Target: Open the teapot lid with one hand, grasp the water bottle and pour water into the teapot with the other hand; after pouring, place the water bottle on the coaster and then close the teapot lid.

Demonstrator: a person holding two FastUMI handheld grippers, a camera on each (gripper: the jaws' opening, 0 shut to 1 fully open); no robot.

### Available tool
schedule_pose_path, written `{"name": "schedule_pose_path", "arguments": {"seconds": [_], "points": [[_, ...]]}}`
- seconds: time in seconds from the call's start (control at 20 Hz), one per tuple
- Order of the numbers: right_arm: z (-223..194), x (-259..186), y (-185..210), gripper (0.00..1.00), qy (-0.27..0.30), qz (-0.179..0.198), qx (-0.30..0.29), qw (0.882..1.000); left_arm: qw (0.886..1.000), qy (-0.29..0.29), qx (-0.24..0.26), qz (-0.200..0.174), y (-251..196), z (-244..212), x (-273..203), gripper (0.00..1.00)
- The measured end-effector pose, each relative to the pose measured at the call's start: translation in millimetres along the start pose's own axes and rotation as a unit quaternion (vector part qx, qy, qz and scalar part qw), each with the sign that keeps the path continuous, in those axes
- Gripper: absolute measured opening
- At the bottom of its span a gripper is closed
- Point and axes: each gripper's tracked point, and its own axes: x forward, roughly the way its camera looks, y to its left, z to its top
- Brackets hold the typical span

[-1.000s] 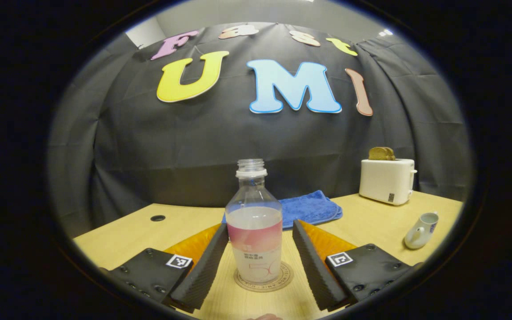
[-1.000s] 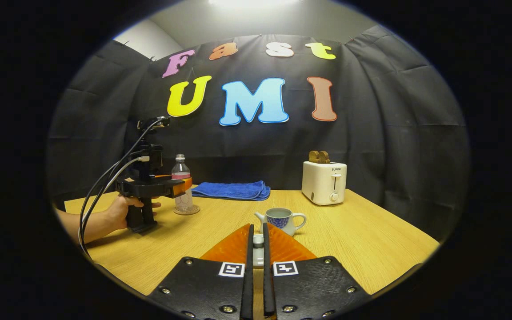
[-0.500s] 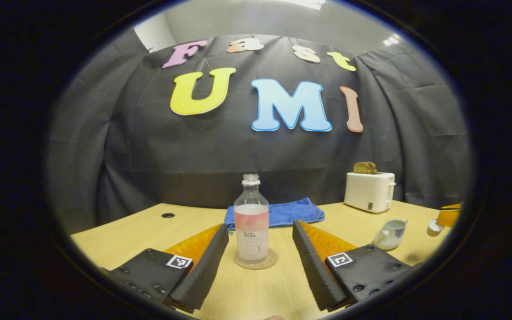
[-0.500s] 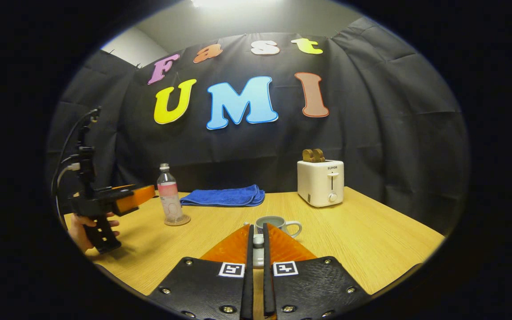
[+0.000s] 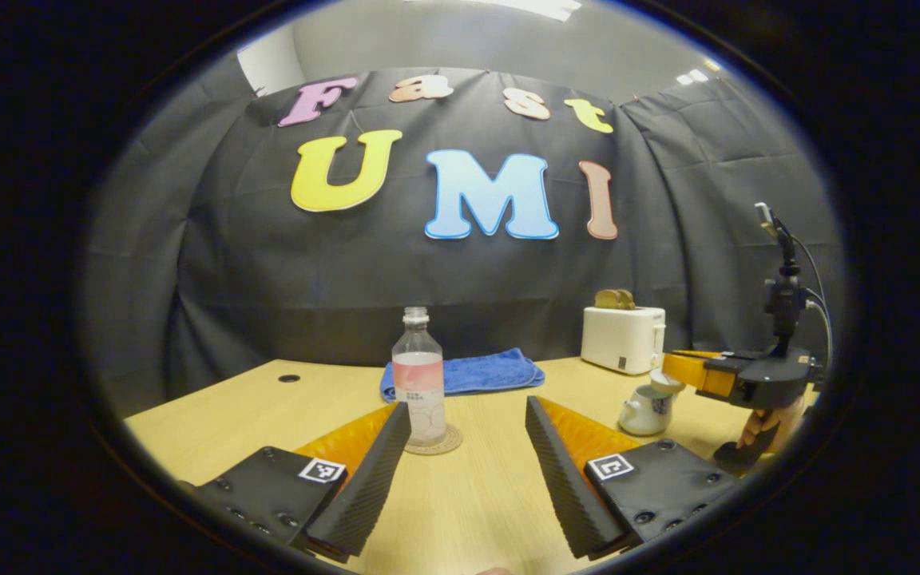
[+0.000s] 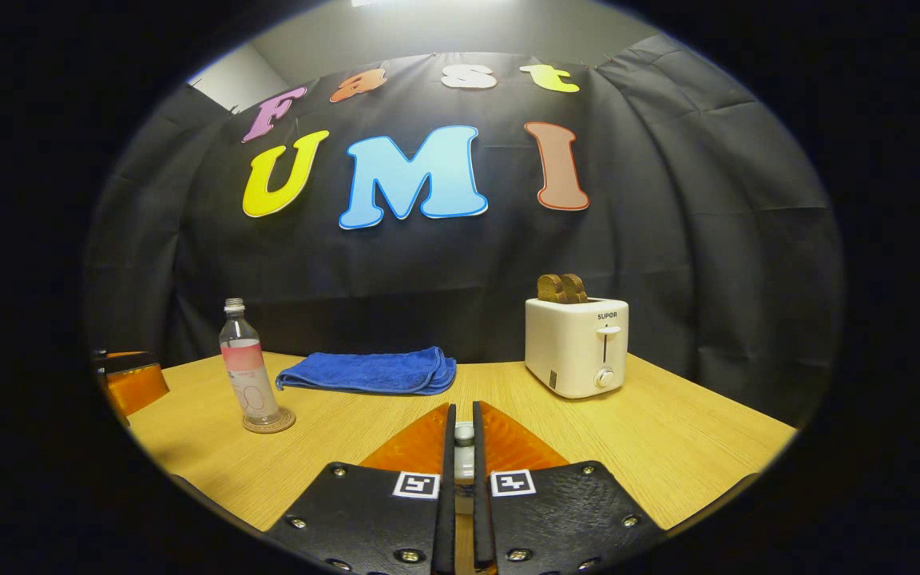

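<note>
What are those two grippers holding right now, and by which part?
The right gripper is shut on the teapot lid, pinching its small knob. The left gripper is open and holds nothing; the water bottle stands on its coaster.

Both tool-mounted views look low across the table (image 5: 252,407) toward the shared toaster (image 6: 576,345).

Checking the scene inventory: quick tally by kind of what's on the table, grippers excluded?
water bottle: 1
coaster: 1
teapot: 1
teapot lid: 1, held in the right gripper
blue towel: 1
toaster: 1
Total: 6
</note>
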Motion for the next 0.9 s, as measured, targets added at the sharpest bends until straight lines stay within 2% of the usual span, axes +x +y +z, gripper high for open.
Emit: {"name": "schedule_pose_path", "arguments": {"seconds": [0.2,0.7,0.8,0.9], "points": [[-6,16,2,0.09,0.003,-0.005,-0.022,1.0,1.0,0.02,-0.02,-0.006,-1,-14,4,1.0],[-28,20,3,0.09,0.044,-0.01,0.001,0.999,1.0,0.016,-0.021,0.003,4,-11,-1,1.0],[-24,16,2,0.12,0.039,-0.007,0.006,0.999,1.0,0.015,-0.018,0.006,5,-10,-2,1.0],[-12,13,1,0.23,0.021,-0.008,0.003,1.0,1.0,0.013,-0.017,0.007,6,-10,-3,1.0]]}}
